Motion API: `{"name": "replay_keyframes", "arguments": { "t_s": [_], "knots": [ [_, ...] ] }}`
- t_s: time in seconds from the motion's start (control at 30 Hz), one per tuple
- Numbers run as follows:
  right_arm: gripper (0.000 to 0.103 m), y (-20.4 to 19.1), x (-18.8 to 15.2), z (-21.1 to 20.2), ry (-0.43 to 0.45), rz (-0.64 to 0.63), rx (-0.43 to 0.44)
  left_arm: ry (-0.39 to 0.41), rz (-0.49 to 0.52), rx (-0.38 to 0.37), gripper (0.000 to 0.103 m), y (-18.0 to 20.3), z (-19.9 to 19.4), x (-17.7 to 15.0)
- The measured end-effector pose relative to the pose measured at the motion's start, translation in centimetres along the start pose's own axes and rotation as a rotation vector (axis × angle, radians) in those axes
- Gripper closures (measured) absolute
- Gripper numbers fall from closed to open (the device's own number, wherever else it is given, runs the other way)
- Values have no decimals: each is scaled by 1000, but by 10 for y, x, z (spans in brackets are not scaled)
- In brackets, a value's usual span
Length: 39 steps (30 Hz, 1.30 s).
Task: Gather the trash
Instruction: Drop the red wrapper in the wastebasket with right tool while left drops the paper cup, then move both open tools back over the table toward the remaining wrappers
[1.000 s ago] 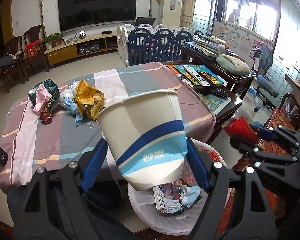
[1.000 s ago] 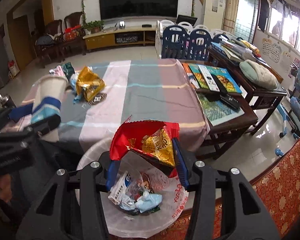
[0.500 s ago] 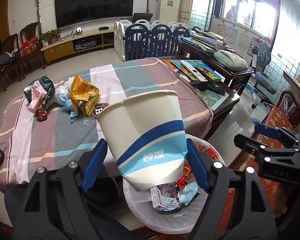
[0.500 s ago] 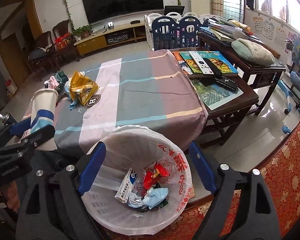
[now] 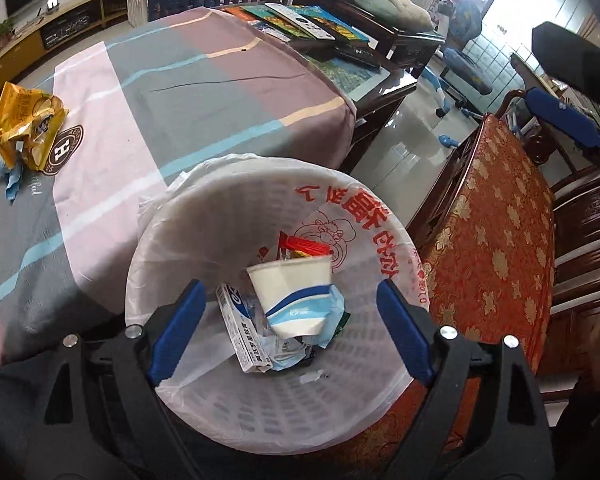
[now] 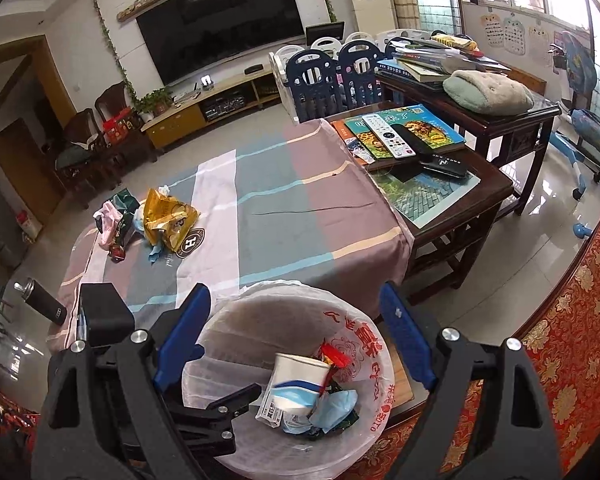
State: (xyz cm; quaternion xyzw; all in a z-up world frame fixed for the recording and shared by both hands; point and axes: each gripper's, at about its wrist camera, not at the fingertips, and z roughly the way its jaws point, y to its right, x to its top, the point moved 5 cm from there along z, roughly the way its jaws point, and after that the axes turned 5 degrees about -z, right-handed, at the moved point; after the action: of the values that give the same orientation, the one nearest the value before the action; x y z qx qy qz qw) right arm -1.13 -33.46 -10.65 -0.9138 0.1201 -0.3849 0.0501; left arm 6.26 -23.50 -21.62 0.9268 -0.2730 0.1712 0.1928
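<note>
The white trash bin point(image 5: 204, 240) with a red-printed liner stands beside the table. A white paper cup with blue bands point(image 5: 296, 296) lies in it on top of a red snack wrapper point(image 5: 300, 245), a small carton and blue scraps. It also shows in the right wrist view point(image 6: 296, 380). My left gripper point(image 5: 292, 332) is open and empty right above the bin. My right gripper point(image 6: 296, 344) is open and empty above the bin's near side. More trash stays on the table: a yellow snack bag point(image 6: 168, 216) and green and pink wrappers point(image 6: 114, 220).
The table has a striped cloth point(image 6: 284, 216). Books and remote controls point(image 6: 396, 140) lie on the dark wooden table at the right. A red patterned seat point(image 5: 496, 264) is next to the bin. A black bottle point(image 6: 44, 300) sits at the table's left edge.
My left gripper moved over the bin, opened and let go of the paper cup, which now lies in the bin. My right gripper stayed open after dropping the red wrapper.
</note>
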Motion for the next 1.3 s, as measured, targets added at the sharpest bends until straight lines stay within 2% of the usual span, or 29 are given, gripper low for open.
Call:
{"name": "replay_keyframes", "arguments": {
  "t_s": [0.2,0.27,0.4,0.5,0.7,0.9,1.03,1.13,1.23,1.27,1.3],
  "knots": [
    [18,-25,2,7,-20,-19,35,121,-192,-6,9,-48,-33,5],
    [18,-35,3,9,-21,-45,32,164,-246,52,9,-69,-42,5],
    [18,-48,1,18,-44,-65,41,228,-339,221,9,-115,-59,1],
    [18,-55,-2,27,-73,-71,48,243,-426,284,9,-150,-69,-4],
    [18,-67,-7,46,-120,-79,62,269,-577,339,9,-217,-84,-18],
    [18,-89,-7,63,-147,-107,90,322,-799,361,9,-310,-103,-31],
    [18,-98,-10,75,-169,-130,90,345,-984,367,9,-379,-111,-30],
    [18,-95,-12,88,-195,-125,77,380,-1000,428,9,-413,-116,-13],
    [18,-87,-16,104,-230,-96,68,403,-934,481,10,-432,-115,15],
    [18,-84,-18,111,-243,-86,63,420,-892,487,13,-435,-114,28],
    [18,-81,-20,118,-260,-75,57,427,-850,490,20,-437,-112,37]
  ]
}}
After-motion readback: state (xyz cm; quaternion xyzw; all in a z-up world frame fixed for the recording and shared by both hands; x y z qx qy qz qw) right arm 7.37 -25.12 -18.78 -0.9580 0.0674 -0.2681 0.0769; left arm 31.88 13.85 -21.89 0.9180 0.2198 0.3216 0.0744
